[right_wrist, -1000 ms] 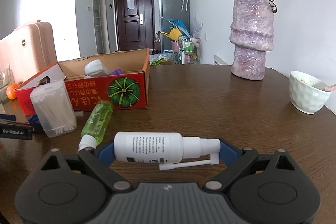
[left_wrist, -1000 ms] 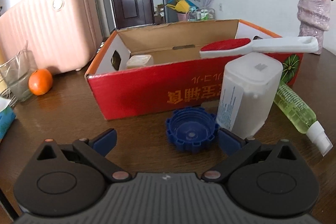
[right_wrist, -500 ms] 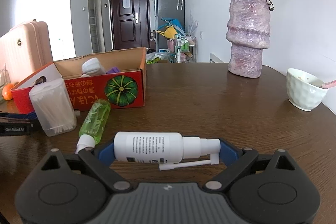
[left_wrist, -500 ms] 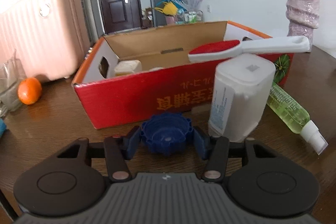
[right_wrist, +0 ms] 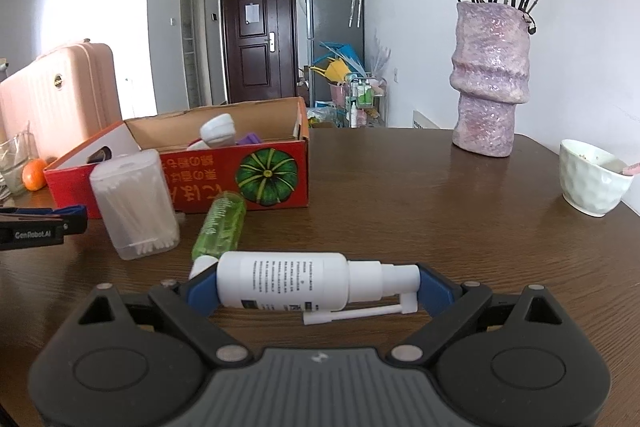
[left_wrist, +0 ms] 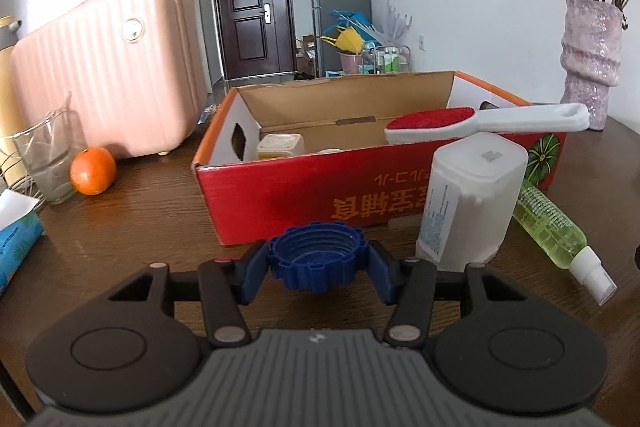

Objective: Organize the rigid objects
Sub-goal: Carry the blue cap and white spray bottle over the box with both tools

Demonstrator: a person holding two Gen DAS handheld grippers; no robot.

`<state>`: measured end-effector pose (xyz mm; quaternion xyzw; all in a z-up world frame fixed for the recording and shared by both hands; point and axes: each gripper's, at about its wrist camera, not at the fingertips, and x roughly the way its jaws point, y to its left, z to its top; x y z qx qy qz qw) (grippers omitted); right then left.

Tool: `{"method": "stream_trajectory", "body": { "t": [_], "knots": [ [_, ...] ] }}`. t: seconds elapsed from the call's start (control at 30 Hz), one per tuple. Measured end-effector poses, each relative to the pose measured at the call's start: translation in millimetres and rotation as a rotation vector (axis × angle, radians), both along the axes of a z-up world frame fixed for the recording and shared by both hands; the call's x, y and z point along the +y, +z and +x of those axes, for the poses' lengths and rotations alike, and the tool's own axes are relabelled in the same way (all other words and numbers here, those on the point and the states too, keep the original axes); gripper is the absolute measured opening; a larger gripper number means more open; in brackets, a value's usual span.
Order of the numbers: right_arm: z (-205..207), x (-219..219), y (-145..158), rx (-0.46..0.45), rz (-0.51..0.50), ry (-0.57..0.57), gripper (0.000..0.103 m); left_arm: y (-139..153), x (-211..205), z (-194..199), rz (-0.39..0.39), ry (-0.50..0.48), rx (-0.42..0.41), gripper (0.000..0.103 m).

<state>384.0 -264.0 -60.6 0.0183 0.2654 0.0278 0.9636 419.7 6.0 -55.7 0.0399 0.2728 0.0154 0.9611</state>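
My left gripper [left_wrist: 317, 259] is shut on a blue ribbed cap [left_wrist: 316, 255], held just off the table in front of the red cardboard box [left_wrist: 304, 199]. A white lint brush with a red pad [left_wrist: 480, 121] lies across the box's right rim. In the right wrist view my right gripper [right_wrist: 316, 285] is shut on a white spray bottle [right_wrist: 288, 285] lying sideways between the pads, nozzle to the right. A clear cotton-swab container [right_wrist: 134, 205] and a green spray bottle [right_wrist: 220, 225] stand and lie beside the box [right_wrist: 240, 175].
Left of the box are an orange [left_wrist: 93, 171], a glass [left_wrist: 48, 163], a blue tissue pack [left_wrist: 16, 239] and a pink suitcase [left_wrist: 104, 79]. A purple vase [right_wrist: 490, 87] and a white bowl [right_wrist: 592, 177] stand on the right of the table.
My left gripper went from wide open to shut on the blue cap, then lifted it slightly toward the box. The right gripper kept still with the white spray bottle.
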Motion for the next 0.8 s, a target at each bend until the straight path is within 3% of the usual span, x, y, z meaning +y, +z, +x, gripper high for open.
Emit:
{"method": "stream_trajectory", "body": {
  "t": [0.43,0.8],
  "knots": [
    [-13.0,18.1,13.7,-0.074,0.023,0.029,0.097,25.6,13.5,-27.9,-0.052,0.063,-0.092,0.054],
    [-14.3,39.5,37.9,-0.164,0.058,0.064,0.097,49.8,9.0,-46.9,-0.089,0.057,-0.161,0.054]
  ]
}}
